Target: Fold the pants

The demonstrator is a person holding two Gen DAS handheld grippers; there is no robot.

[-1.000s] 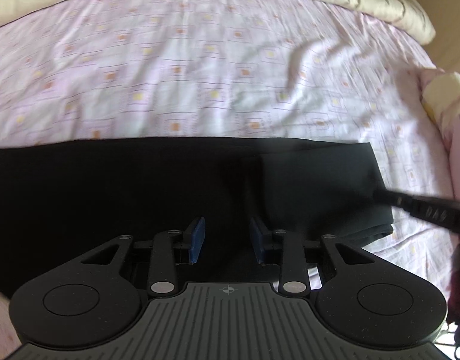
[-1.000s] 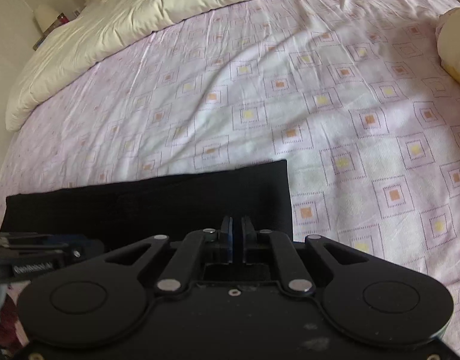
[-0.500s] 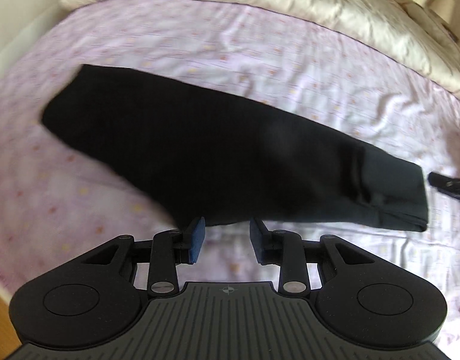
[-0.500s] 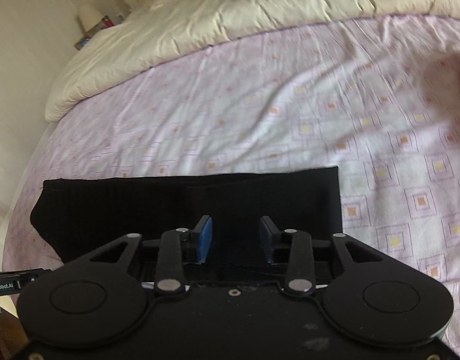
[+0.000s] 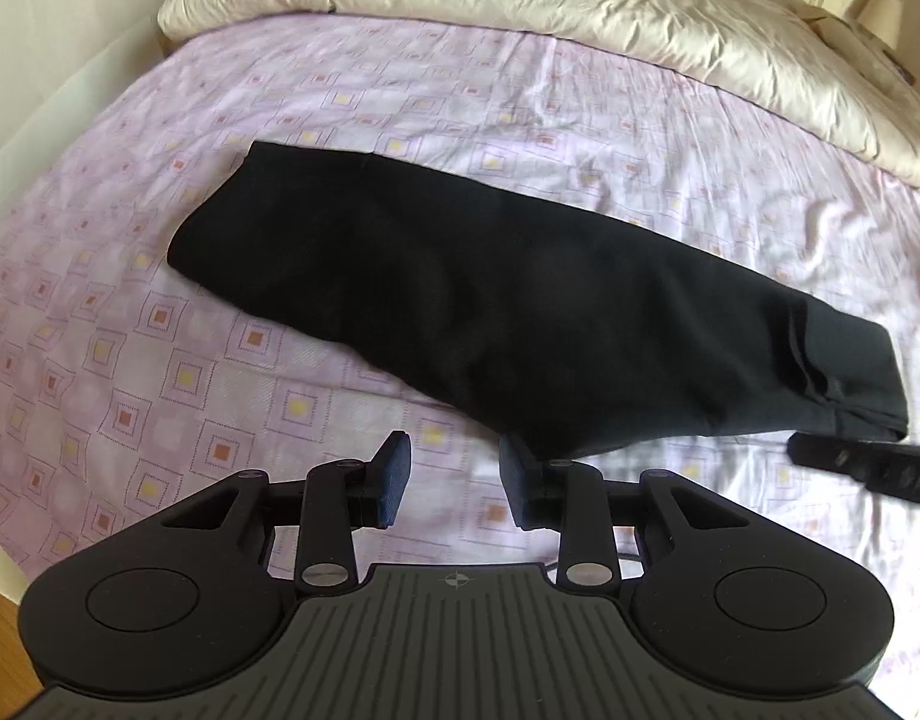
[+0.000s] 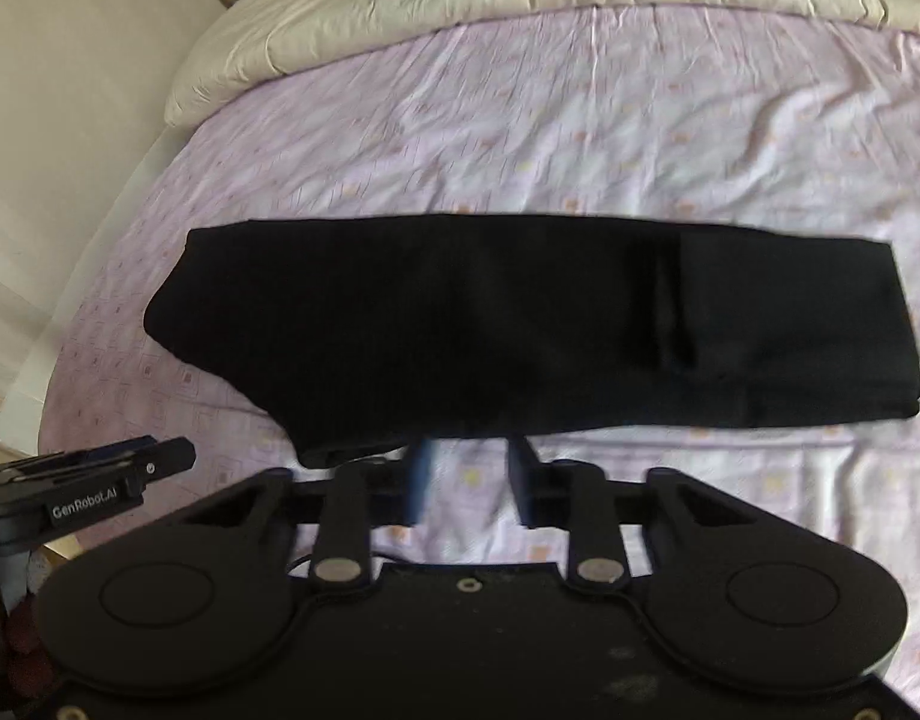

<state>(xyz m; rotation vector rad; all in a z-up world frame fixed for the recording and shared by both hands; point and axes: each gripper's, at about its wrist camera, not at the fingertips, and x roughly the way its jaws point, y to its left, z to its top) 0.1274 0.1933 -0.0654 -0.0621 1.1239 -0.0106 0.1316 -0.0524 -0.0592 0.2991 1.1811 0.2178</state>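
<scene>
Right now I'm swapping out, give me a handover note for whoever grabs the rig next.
Left gripper: open, empty, just off the near edge of the pants.
Right gripper: open, empty, at the same near edge.
Pants: black, lying flat as one long strip on the lilac sheet, an extra layer showing at the right end.
Done: legs stacked lengthwise, neither gripper holding.
Left: probably fold the strip end to end.

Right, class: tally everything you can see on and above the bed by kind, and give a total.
Black pants: 1
Cream duvet: 1
Patterned sheet: 1
Grippers: 2, left gripper, right gripper, both jaws open
Total: 5
</scene>
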